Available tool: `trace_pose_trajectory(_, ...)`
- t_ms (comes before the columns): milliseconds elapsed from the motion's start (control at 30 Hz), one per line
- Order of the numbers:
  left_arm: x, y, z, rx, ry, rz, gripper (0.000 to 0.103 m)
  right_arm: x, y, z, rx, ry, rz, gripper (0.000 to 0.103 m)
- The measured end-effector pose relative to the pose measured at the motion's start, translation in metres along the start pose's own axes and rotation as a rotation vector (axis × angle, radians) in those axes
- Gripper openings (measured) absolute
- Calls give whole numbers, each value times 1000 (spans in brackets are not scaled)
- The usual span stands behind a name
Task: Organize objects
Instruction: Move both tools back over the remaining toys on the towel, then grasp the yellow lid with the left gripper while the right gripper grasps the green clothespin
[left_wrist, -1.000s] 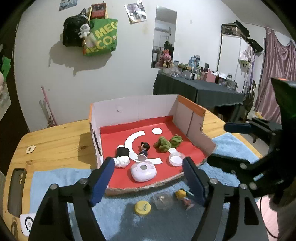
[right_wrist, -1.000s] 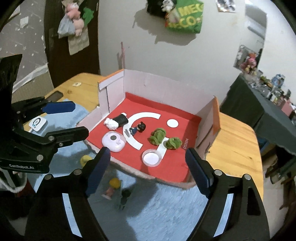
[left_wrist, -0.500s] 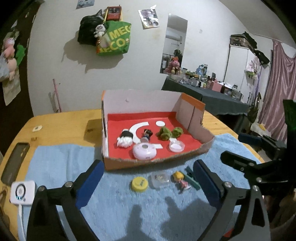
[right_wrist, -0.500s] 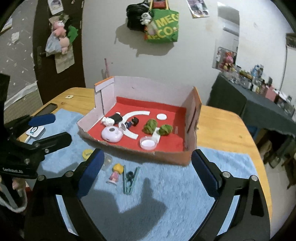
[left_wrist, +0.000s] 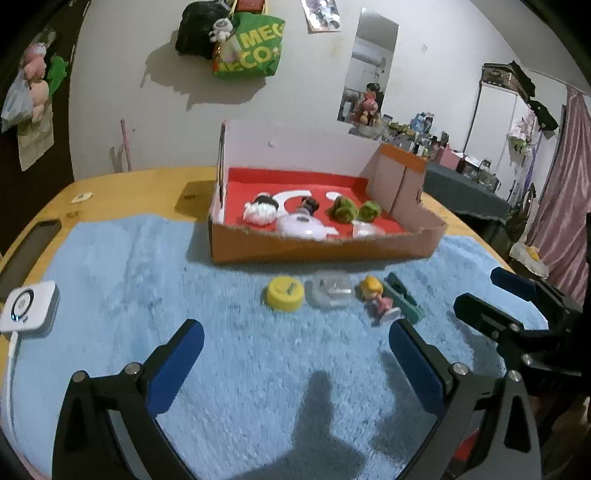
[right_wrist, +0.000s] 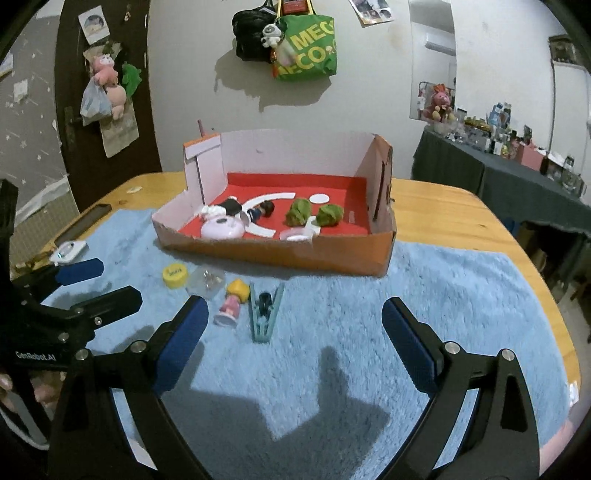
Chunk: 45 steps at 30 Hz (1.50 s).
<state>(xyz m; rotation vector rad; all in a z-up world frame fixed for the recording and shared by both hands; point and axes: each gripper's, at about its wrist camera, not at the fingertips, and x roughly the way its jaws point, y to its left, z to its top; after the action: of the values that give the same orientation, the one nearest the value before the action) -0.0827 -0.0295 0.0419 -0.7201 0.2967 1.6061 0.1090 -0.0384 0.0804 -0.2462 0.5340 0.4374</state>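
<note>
Your left tongs (left_wrist: 295, 332) are wide apart with nothing between them, and they hang over the blue towel (left_wrist: 129, 266) on the wooden counter (left_wrist: 122, 188). Your right tongs (right_wrist: 293, 314) are wide apart too and hold nothing. In front of you on the towel lie four small things in a row: a yellow cap (left_wrist: 285, 294), a clear little tub (left_wrist: 331, 288), a small doll with yellow hair (left_wrist: 376, 297), and a green clip (left_wrist: 404, 297). Just behind them sits the cardboard box (left_wrist: 321, 247) with a red floor. Inside it are a pink round case (left_wrist: 301, 227), two green fuzzy balls (left_wrist: 343, 211), a dark-haired little figure (left_wrist: 309, 204), a black and white toy (left_wrist: 260, 209) and a clear lid (left_wrist: 364, 229). A white gadget (left_wrist: 27, 308) lies at the towel's left edge.
</note>
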Motion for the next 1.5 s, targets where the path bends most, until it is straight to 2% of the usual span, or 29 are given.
trace_pose_trajectory(633,4,1,-10,2,34,11,102,13,6,-18,-7,62,-3,96)
trace_pose_trajectory(967,27,16,3,-7,131,-2,100,39,4,-11,-44,161,-31,96)
trace_pose_trajectory(1100,41,23,12,-1,174,-3,94,52,3,-5,-58,209,-32,96)
trace_pose_trajectory(1200,50,23,17,30,196,-2,93,63,2,-3,-74,248,-50,96)
trace_pose_trajectory(1333,59,20,23,85,211,5,89,73,-2,1,-61,279,-31,96)
trace_pose_trajectory(1500,67,19,30,121,219,-12,78,81,-1,7,-67,302,-23,96)
